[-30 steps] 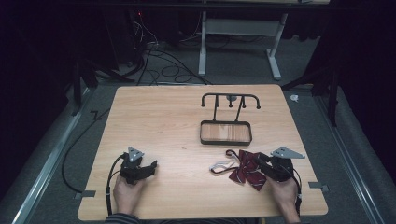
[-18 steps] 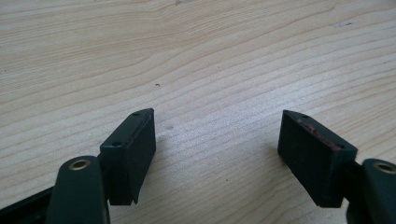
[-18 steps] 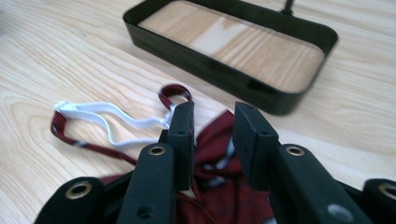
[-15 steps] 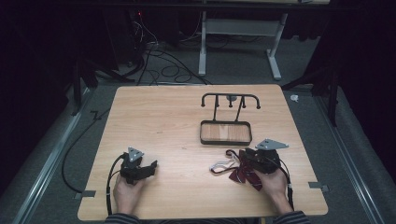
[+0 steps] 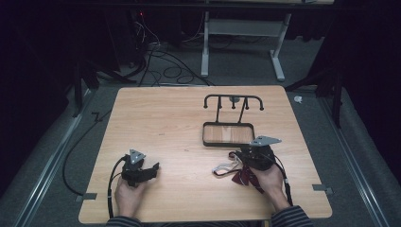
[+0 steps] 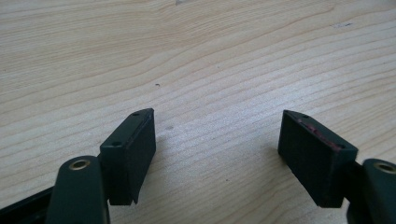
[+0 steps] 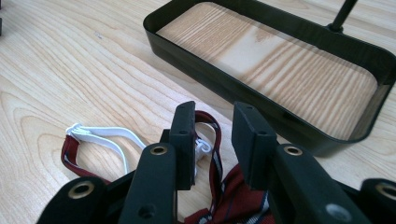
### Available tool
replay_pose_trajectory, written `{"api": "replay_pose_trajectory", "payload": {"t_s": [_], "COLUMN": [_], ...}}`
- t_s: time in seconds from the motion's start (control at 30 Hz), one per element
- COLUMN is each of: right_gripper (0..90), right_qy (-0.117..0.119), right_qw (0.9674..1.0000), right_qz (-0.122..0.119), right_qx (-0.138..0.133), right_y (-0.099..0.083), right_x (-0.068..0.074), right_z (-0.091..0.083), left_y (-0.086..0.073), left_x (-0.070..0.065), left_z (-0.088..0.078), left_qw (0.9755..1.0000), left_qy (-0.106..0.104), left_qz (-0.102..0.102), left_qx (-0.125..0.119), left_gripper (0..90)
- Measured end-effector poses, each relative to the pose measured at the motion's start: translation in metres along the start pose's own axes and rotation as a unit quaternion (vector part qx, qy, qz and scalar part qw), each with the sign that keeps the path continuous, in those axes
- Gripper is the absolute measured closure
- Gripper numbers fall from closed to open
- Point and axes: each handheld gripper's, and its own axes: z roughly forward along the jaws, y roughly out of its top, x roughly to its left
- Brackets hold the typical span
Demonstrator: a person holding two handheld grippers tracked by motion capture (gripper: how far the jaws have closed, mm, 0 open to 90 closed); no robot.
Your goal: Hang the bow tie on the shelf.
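A maroon striped bow tie (image 5: 242, 178) with a white elastic strap (image 5: 222, 168) lies on the wooden table near the front right. My right gripper (image 5: 243, 158) hovers just over it, pointing toward the black tray (image 5: 204, 135). In the right gripper view its jaws (image 7: 215, 135) stand partly apart and have been closing. The red strap loop and white clip (image 7: 201, 147) lie below the gap, and the pads do not press on them. The bow tie's fabric (image 7: 233, 205) sits under the gripper body. My left gripper (image 5: 150, 170) rests at the front left, open (image 6: 217, 135) over bare wood.
The shallow black tray (image 7: 210, 79) has a wooden floor and a hook rail (image 5: 233, 98) rising behind it, just beyond the right gripper. The table's front edge lies close to both hands. Cables run across the floor behind the table.
The right gripper has moved left and a little toward the tray, coming over the bow tie's strap. The left gripper has stayed where it was.
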Motion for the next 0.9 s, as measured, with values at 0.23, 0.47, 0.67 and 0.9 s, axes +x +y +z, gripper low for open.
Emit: {"api": "replay_pose_trajectory", "payload": {"t_s": [0.23, 0.47, 0.67, 0.9], "right_gripper": [72.4, 72.7, 73.6, 74.7], "right_qy": [0.004, 0.007, 0.008, 0.008], "right_qw": [1.0000, 0.9998, 0.9996, 0.9992], "right_qz": [-0.004, -0.010, -0.016, -0.013], "right_qx": [0.004, 0.013, 0.023, 0.037], "right_y": [0.006, 0.012, 0.015, 0.014], "right_x": [0.000, 0.002, 0.003, -0.001], "right_z": [0.007, 0.012, 0.020, 0.029], "left_y": [0.000, 0.000, 0.000, 0.000], "left_x": [0.000, 0.000, 0.000, 0.000], "left_z": [0.000, 0.000, 0.000, 0.000], "left_qw": [1.0000, 1.0000, 1.0000, 1.0000], "left_qy": [0.000, 0.000, -0.001, -0.001], "left_qz": [0.000, 0.000, -0.001, -0.001], "left_qx": [0.000, 0.000, 0.000, 0.000], "left_gripper": [28.2, 28.2, 28.1, 28.1]}}
